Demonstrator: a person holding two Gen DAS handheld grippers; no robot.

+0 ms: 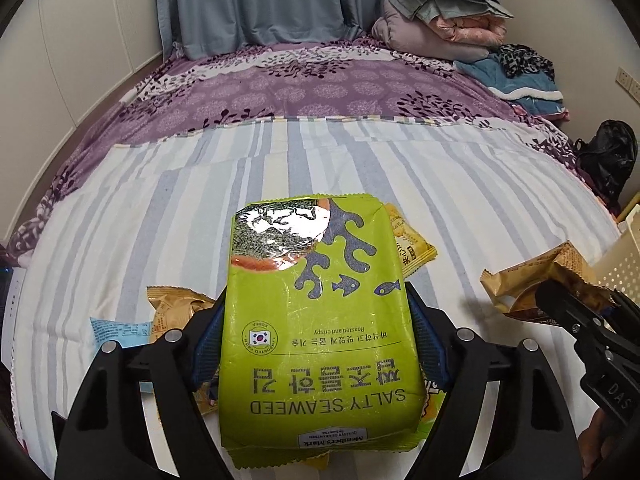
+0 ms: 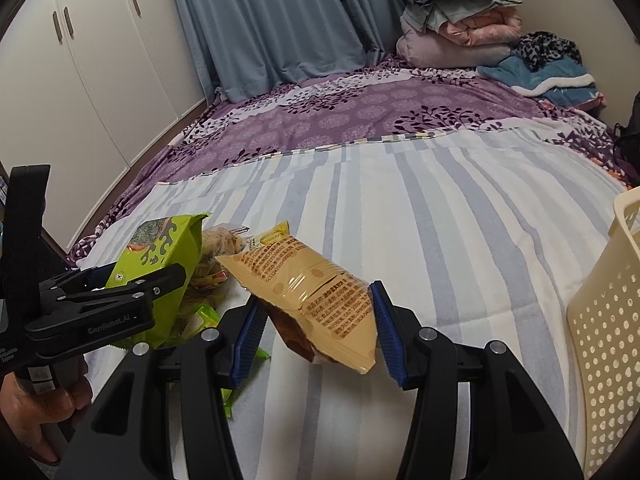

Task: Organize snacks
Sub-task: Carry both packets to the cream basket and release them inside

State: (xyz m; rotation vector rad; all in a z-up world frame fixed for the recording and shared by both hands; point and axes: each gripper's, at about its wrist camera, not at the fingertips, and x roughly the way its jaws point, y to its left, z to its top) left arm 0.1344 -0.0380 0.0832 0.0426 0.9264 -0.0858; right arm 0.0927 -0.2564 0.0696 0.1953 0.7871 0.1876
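Striped bed [image 2: 440, 220]: basket [image 2: 604, 320] lies right of the right hand-held gripper [image 2: 316, 320] — nearer, gripping a tan packet [image 2: 316, 292]; left hand-held gripper [image 1: 316, 344] apparently clamps seaweed [image 1: 320, 320].

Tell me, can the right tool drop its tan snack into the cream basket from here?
Probably yes. The right tool holds the tan snack packet, and the cream basket stands just to its right on the bed with nothing between them.

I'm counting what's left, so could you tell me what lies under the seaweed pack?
Under the seaweed pack, held by the left gripper, tan wrappers and a yellow packet stick out; anything beneath its middle is hidden.
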